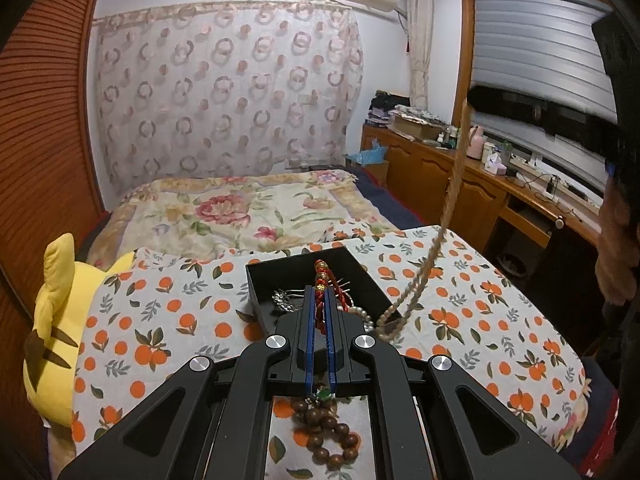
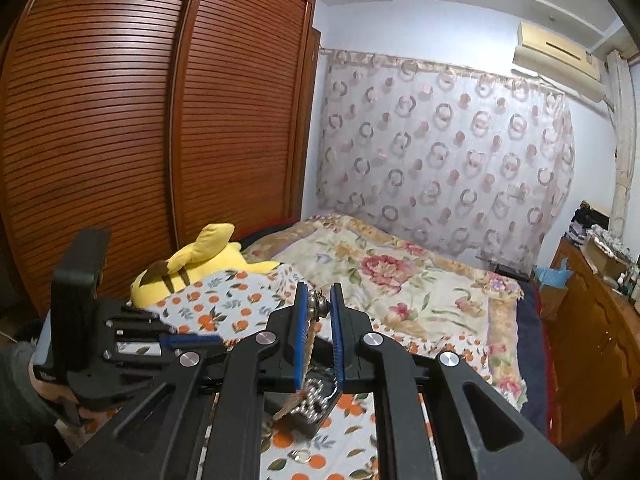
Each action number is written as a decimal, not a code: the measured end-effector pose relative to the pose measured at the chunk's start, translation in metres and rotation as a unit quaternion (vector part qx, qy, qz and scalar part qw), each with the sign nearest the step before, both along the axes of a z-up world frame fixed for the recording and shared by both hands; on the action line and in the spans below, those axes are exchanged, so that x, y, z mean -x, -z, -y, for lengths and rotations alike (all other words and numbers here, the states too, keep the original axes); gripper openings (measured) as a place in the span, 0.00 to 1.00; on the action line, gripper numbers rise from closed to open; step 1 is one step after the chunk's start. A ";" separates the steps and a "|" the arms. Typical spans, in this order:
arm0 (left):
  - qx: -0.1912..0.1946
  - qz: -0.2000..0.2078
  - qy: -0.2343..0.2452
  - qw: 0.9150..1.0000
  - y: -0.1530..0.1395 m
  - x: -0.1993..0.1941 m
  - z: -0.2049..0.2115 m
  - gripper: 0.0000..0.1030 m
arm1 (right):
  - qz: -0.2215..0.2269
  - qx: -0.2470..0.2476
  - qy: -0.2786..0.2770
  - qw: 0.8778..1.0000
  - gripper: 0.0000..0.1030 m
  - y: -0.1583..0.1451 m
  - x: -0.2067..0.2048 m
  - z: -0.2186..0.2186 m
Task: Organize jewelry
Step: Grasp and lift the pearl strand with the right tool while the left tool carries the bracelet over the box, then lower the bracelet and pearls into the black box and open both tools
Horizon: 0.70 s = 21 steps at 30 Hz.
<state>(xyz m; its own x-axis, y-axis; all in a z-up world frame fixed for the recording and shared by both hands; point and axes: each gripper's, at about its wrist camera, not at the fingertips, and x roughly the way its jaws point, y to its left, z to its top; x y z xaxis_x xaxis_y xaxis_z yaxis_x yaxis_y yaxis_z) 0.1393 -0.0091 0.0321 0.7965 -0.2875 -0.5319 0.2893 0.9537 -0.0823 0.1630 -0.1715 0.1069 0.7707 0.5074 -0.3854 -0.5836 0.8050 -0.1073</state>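
Red cord bracelet with gold beads clamped between blue pads of left gripper, held above black jewelry box. Box sits on orange-print cloth, silver pieces and pearl strand inside. Brown wooden bead bracelet lies on cloth near camera, under left gripper. Right gripper closed on beige beaded necklace; strand hangs down to box edge, lower end touching it. Yellow plush toy beside cloth on left. Small ring on cloth below right gripper.
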 end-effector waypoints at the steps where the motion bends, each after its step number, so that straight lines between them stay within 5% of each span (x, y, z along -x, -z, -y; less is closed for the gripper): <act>1: 0.001 -0.001 -0.001 1.000 0.001 -0.003 -0.001 0.04 | 0.003 -0.002 0.000 1.000 0.12 -0.003 -0.004 0.000; 10: 0.007 -0.016 -0.008 1.000 0.012 -0.027 -0.008 0.04 | 0.010 -0.013 -0.004 1.000 0.12 -0.008 -0.037 -0.003; 21: -0.003 -0.042 -0.018 0.999 0.030 -0.064 -0.009 0.04 | -0.047 -0.011 -0.024 0.999 0.12 0.050 -0.067 -0.012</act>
<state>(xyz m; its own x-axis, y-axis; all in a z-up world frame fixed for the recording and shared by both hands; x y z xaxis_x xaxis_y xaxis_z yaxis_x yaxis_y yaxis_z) 0.2029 0.0000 0.0024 0.7586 -0.2565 -0.5989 0.2476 0.9638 -0.0992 0.2303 -0.1597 0.0566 0.7058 0.5525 -0.4433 -0.6284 0.7772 -0.0318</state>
